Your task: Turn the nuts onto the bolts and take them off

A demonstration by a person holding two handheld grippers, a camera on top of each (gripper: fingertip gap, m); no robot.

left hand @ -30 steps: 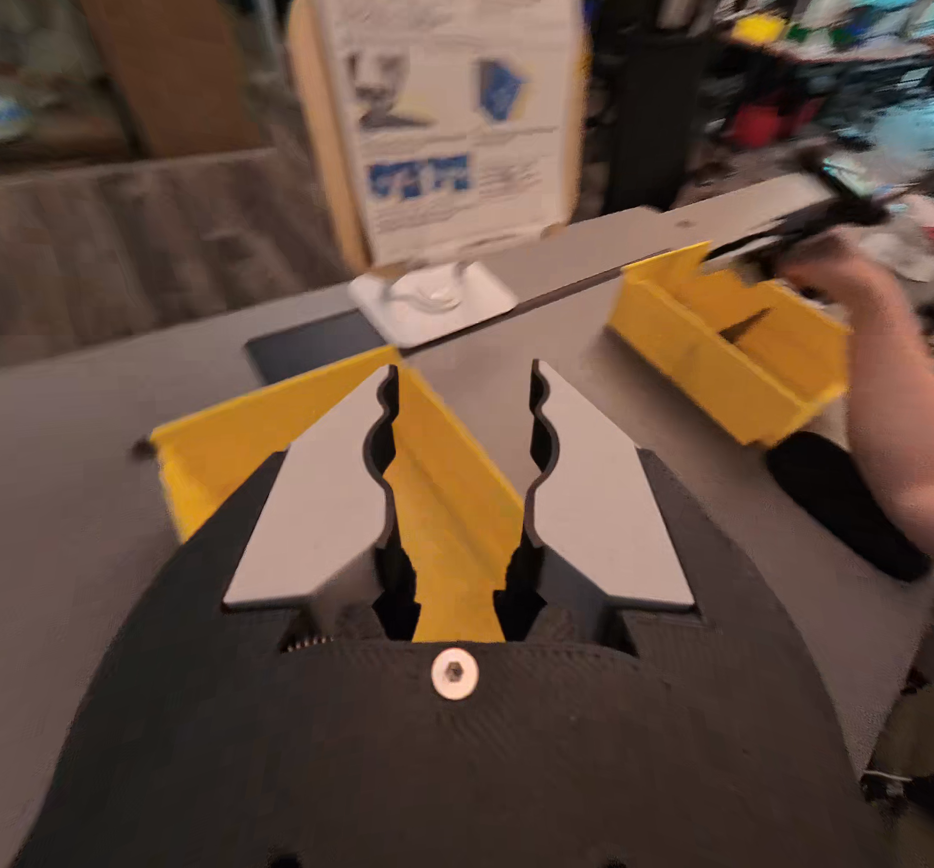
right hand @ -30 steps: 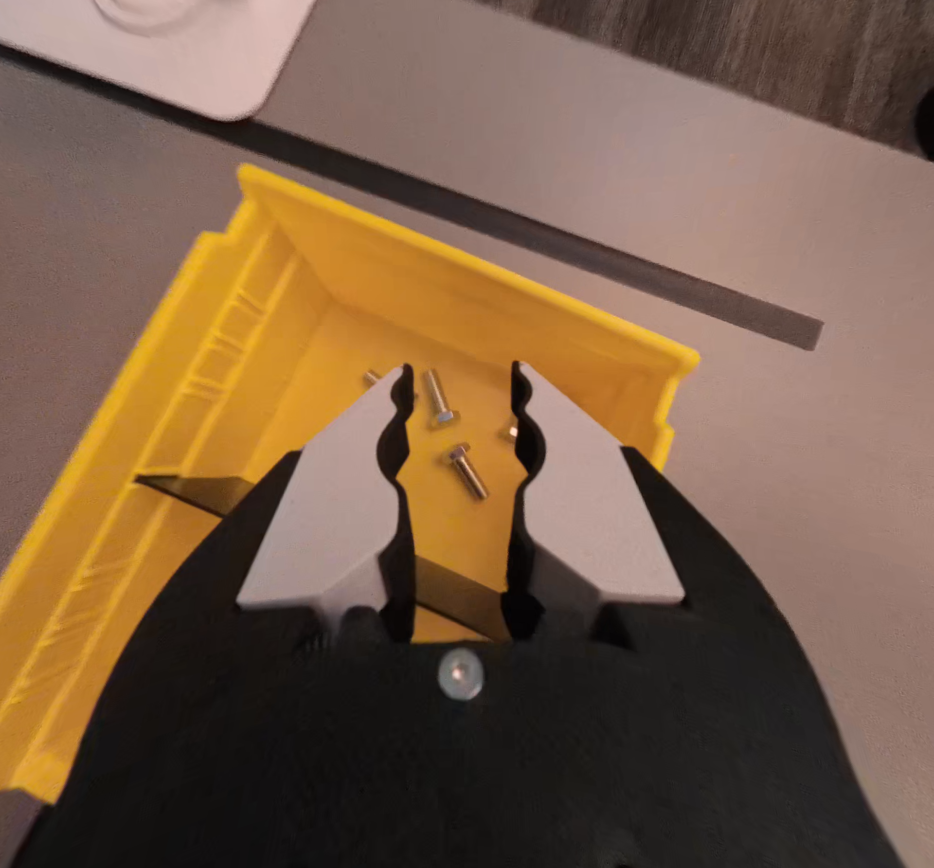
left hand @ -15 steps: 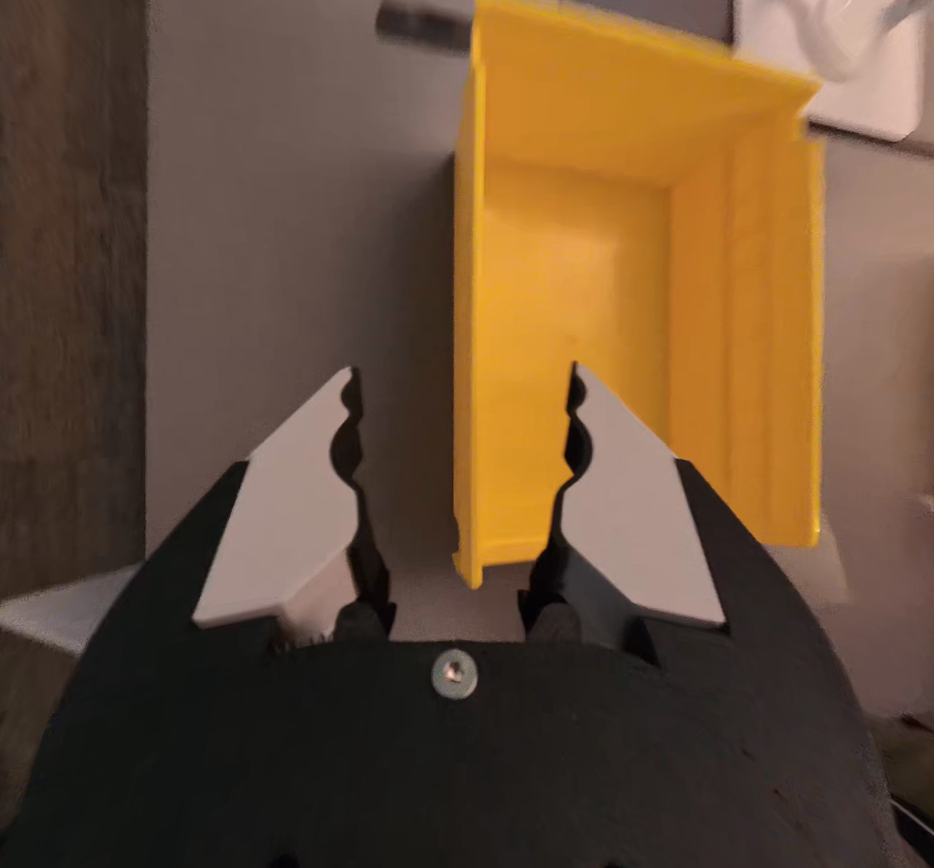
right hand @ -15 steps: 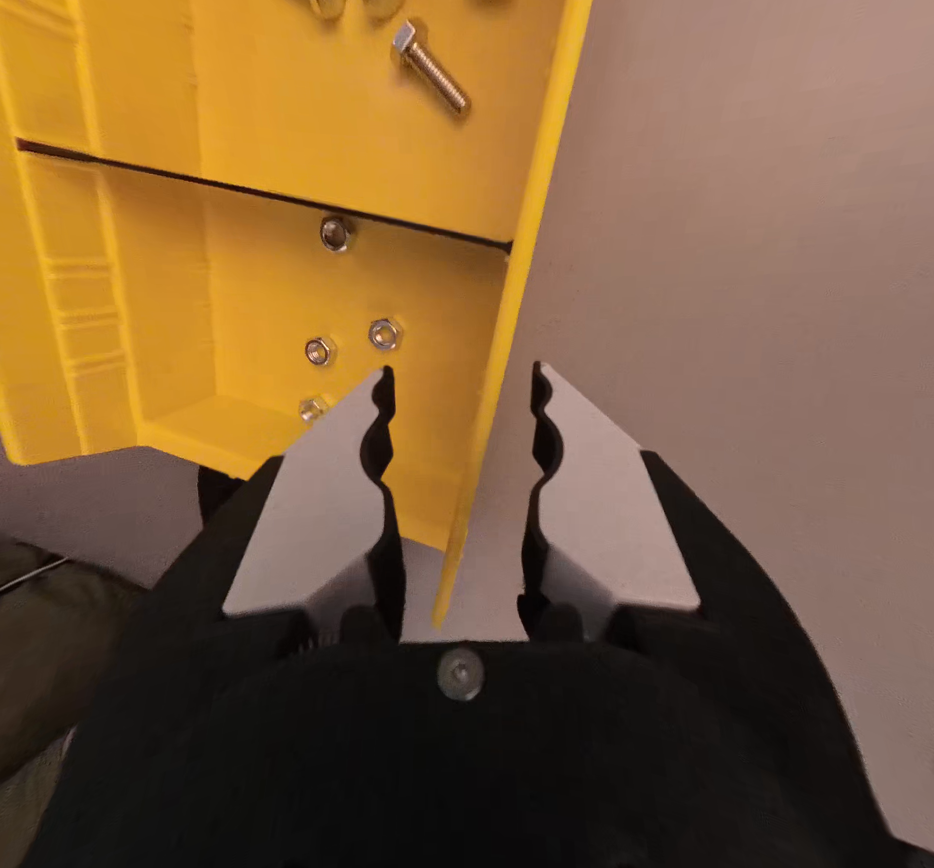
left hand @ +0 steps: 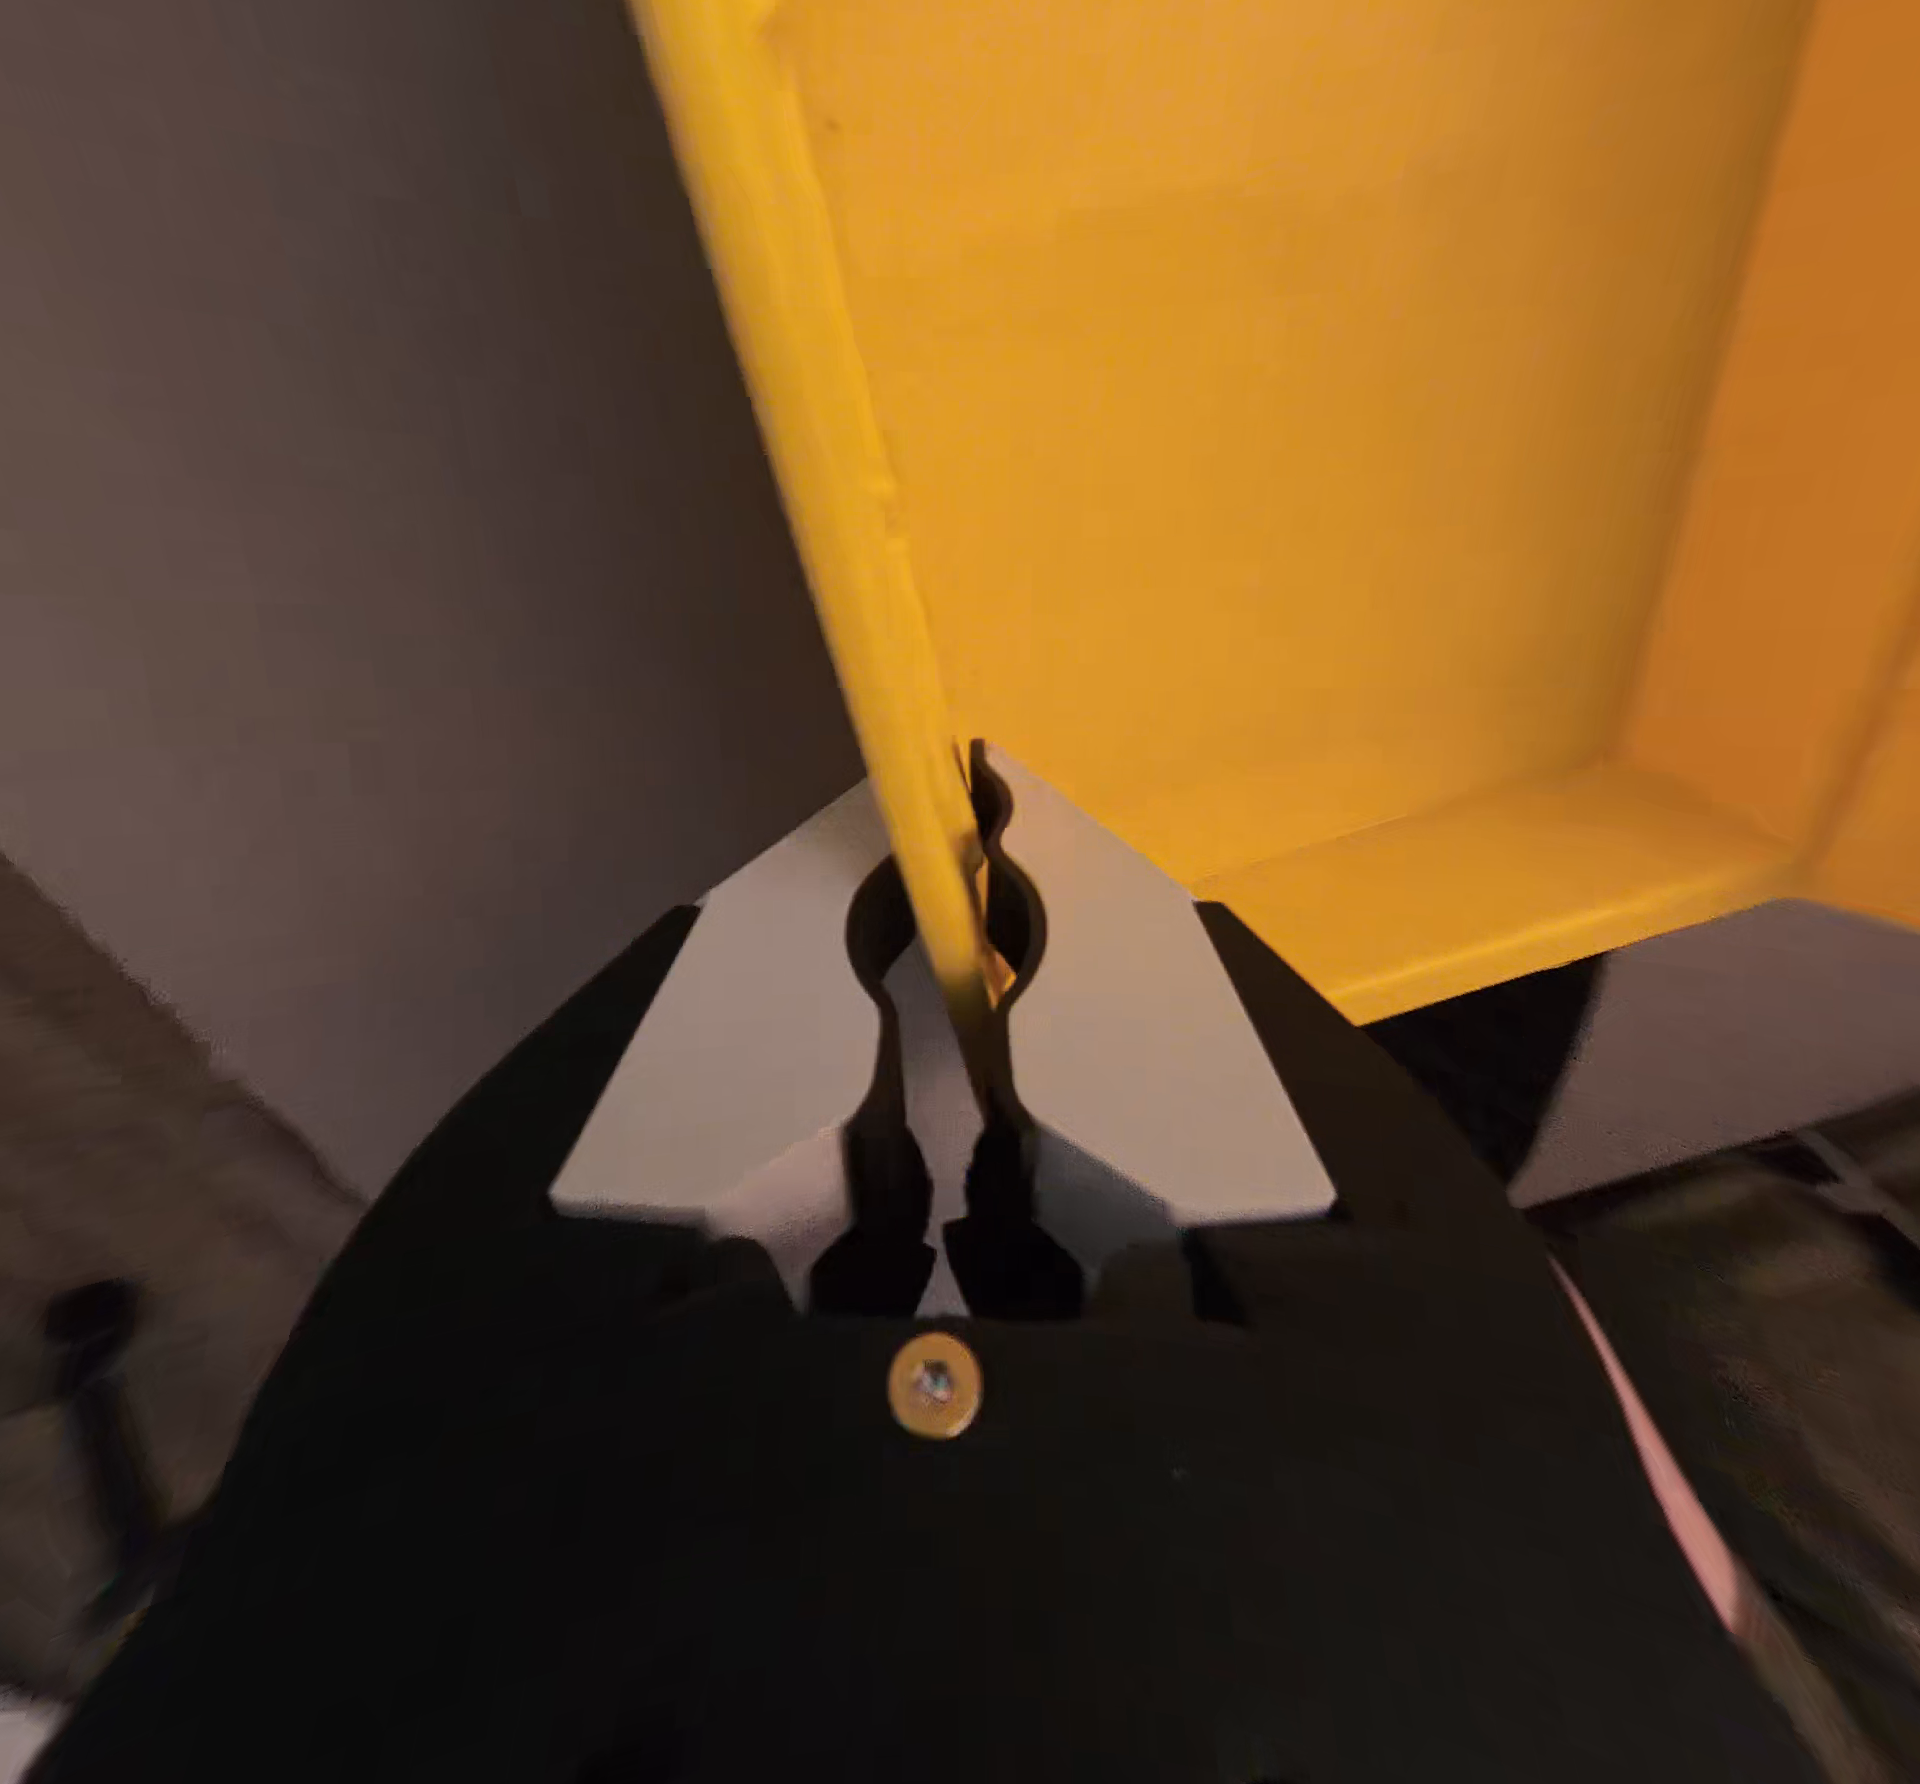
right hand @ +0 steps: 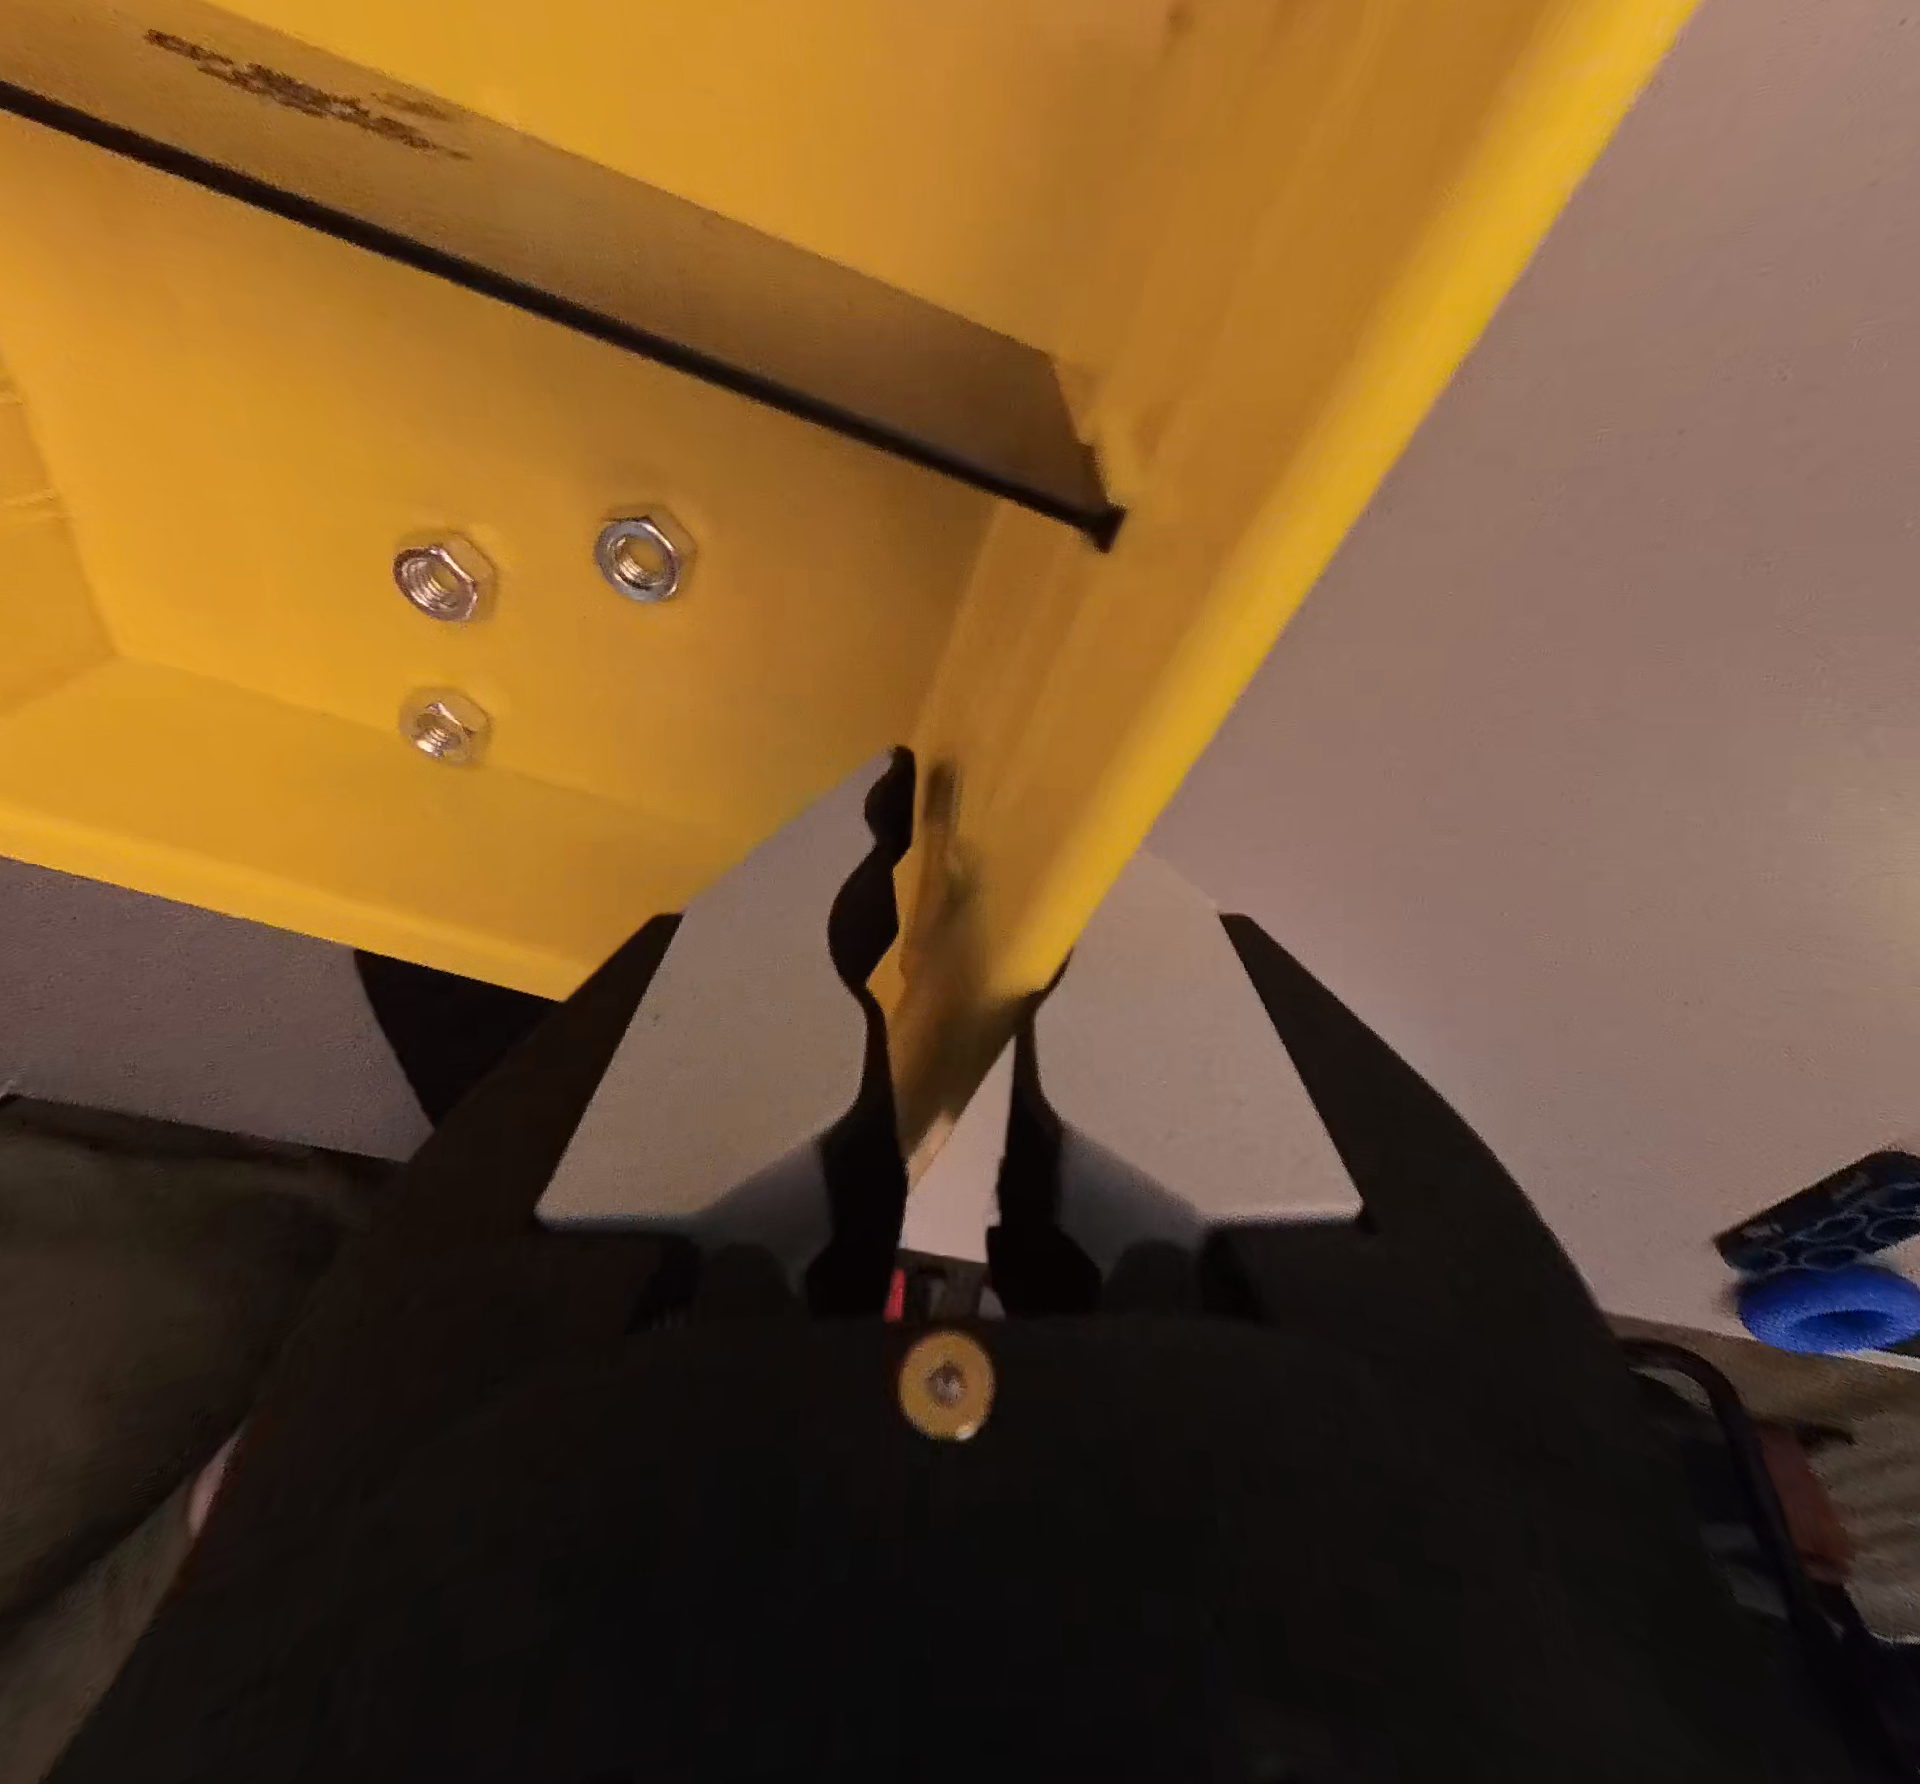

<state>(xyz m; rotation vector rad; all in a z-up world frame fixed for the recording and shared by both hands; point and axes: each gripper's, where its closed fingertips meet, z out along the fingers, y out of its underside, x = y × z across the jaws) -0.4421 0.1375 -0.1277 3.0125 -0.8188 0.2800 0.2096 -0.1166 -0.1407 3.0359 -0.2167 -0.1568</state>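
while three nuts (right hand: 447, 581) lie left, both hand-held grippers (right hand: 961, 913) (left hand: 940, 903) clamp bin walls (right hand: 1247, 446).

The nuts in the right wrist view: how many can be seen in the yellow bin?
3. Two nuts lie side by side, one on the left and one on the right; the third lies below the left one. More may be hidden outside the frame.

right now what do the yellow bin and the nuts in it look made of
Yellow bin: looks like moulded plastic, a smooth matte, even yellow with thin ribbed walls. Nuts: seemingly steel, perhaps plated; bright silver hexes with shiny threaded holes. Blur leaves the finish uncertain.
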